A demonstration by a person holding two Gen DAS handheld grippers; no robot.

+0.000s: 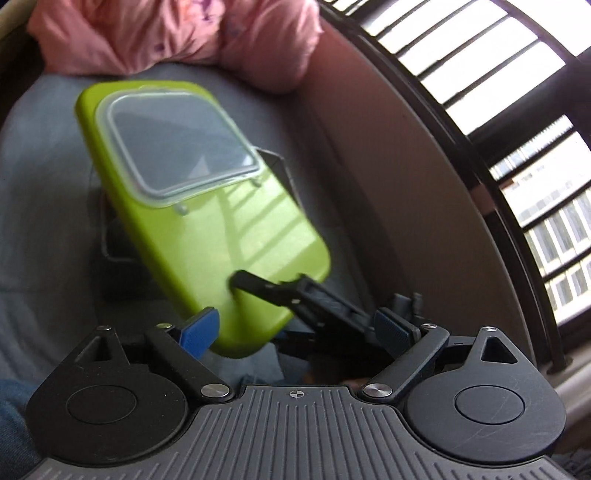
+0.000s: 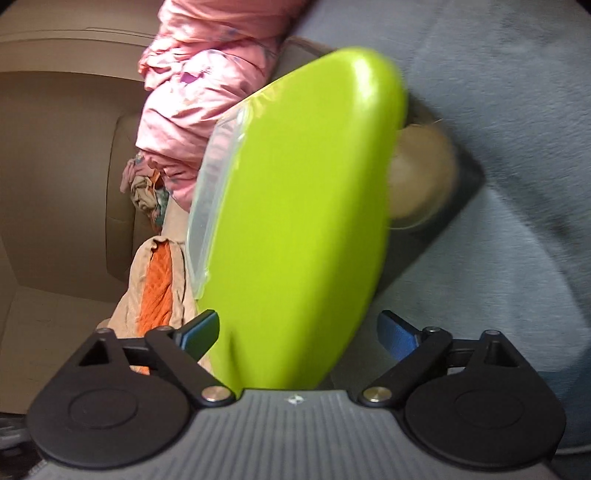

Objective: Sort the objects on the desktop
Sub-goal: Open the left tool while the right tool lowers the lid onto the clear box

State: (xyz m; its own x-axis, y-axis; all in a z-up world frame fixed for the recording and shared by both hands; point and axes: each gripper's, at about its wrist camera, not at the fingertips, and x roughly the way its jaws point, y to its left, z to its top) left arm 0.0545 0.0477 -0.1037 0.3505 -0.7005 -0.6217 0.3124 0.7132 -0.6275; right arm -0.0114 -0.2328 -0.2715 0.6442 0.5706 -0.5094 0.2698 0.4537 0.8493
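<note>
Lime-green plastic fills both views: a smooth, glossy case [image 1: 207,236] with rounded corners and a clear window [image 1: 177,147] framed in translucent plastic at its far end. In the left view it hangs tilted above the grey surface, running from 11 o'clock down to 6 o'clock.

The right claw [image 2: 295,334] has the case [image 2: 295,221] between its blue pads [image 2: 397,338]. The near end sits in the gap, yet that pad at 4 o'clock stands apart from the green edge, so I cannot tell whether the grip is firm. The left view shows dark fingers, seemingly the right claw's, reaching across the case's near end at 5 o'clock. The left claw [image 1: 295,332] is wide, its pads apart; one pad [image 1: 199,330] lies just beside the case's corner, holding nothing.

Under the case lies a dark flat tray [image 2: 458,206], with a pale round thing [image 2: 421,173] on it, too blurred to name. The grey cloth [image 2: 498,110] looks soft and napped. Crumpled pink fabric [image 1: 177,33] lies at 12 o'clock, and orange ribbed cloth [image 2: 157,291] at 9 o'clock in the right view.

My judgement: the sorting is midway at most. The case is up and in transit, not yet set down; whether other things are already placed cannot be told.
</note>
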